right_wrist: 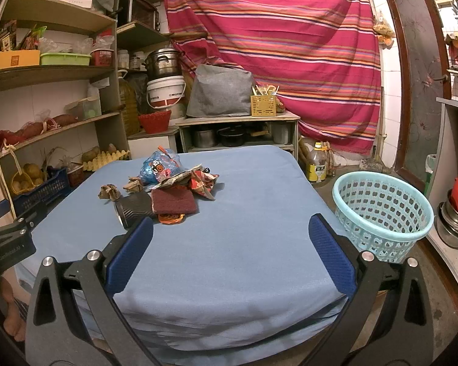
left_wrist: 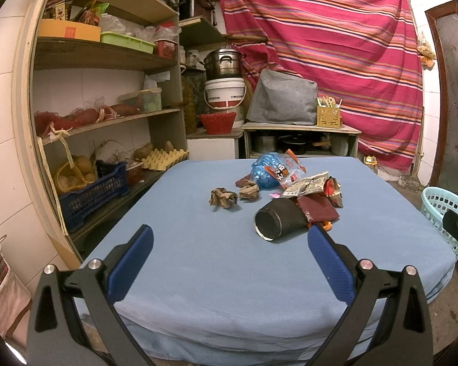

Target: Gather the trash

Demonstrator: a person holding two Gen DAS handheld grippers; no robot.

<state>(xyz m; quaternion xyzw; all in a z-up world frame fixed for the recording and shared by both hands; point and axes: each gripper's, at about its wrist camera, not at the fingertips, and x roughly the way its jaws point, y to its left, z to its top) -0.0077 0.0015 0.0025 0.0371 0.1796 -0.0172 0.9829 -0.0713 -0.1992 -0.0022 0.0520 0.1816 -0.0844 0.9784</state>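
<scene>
Starting at the left, the left gripper (left_wrist: 230, 241) hangs over the near edge of the blue-covered surface (left_wrist: 198, 274). Its jaws are wide apart and hold nothing. Just ahead of it lies a black cup (left_wrist: 276, 221) on its side, mouth facing the gripper, so it looks like the easiest thing to grab first. A bit further back sit two brown paper balls (left_wrist: 224, 197), a blue plastic bag (left_wrist: 264, 170), some shiny snack wrappers (left_wrist: 305, 184) and a dark red cloth pad (left_wrist: 317, 209). All this trash is bunched in one heap near the middle, still waiting to be picked up.

Moving right, the right gripper (right_wrist: 230, 238) is also wide open and empty, over bare cloth. Beside the surface, on the floor at the far right, stands a light blue basket (right_wrist: 381, 210). It is probably there so the trash can be dropped in with a short reach.
</scene>
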